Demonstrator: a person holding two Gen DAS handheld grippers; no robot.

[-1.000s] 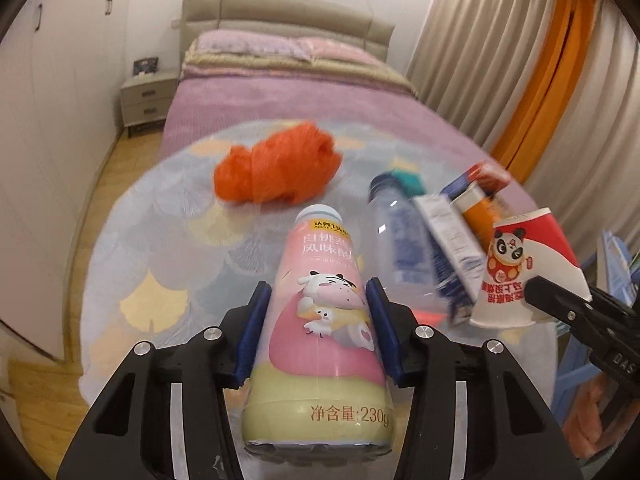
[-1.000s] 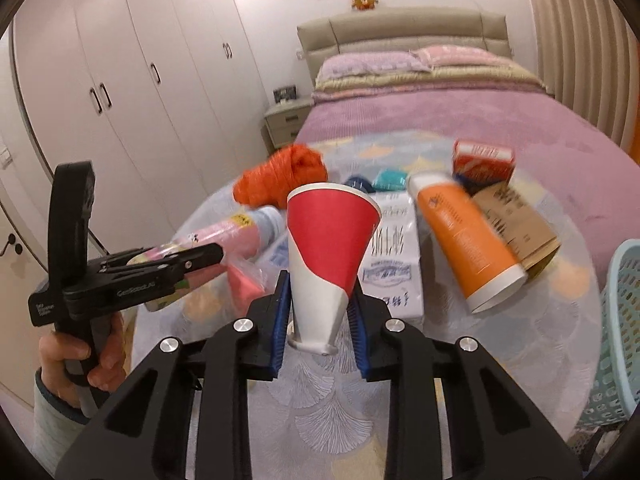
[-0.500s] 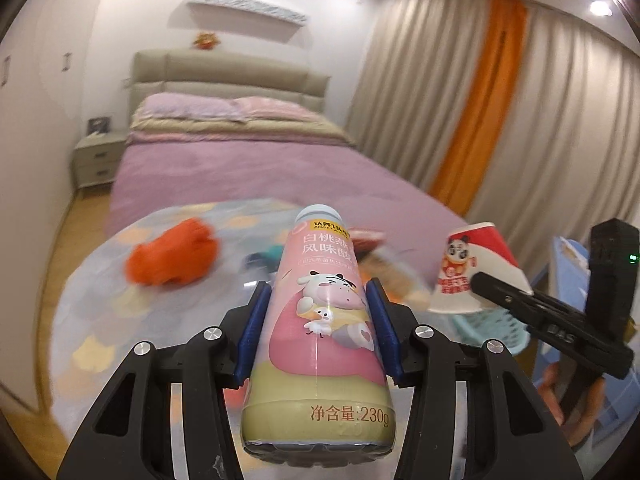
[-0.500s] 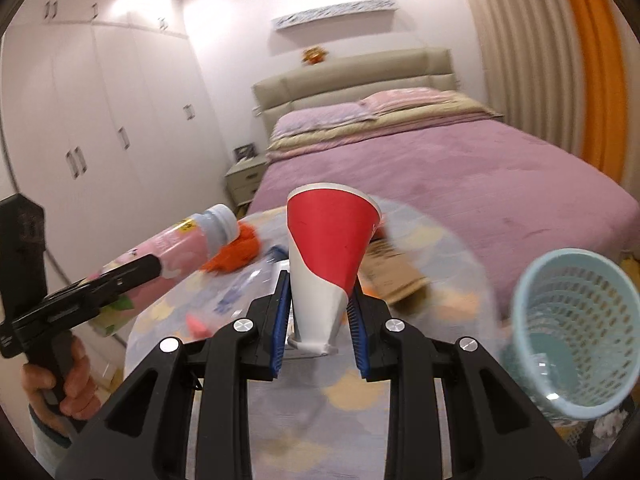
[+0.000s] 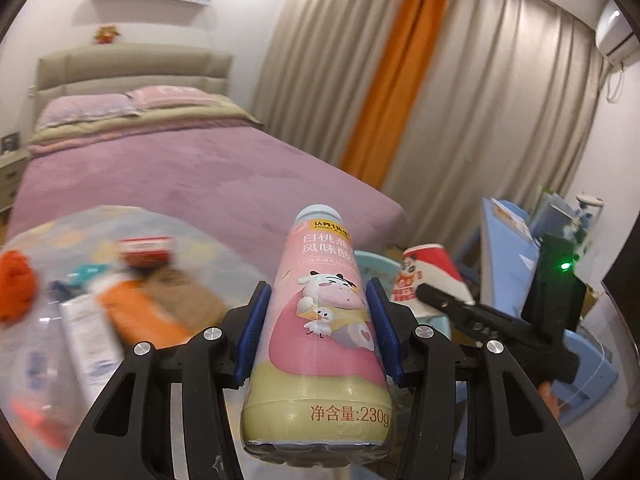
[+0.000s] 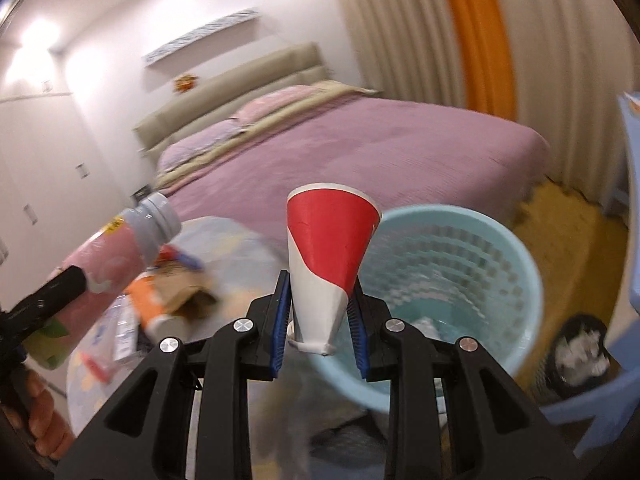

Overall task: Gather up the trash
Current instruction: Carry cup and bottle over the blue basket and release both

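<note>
Clamping a red-and-white paper cup (image 6: 330, 264) near its narrow base, the right gripper (image 6: 320, 316) hangs beside the light-blue mesh plastic bin (image 6: 500, 280); the left gripper (image 5: 320, 336) squeezes a pink yoghurt bottle (image 5: 320, 344), farther back over the littered worktop (image 5: 224, 252). Released early, the light cup could clip the rim and fall outside.
</note>
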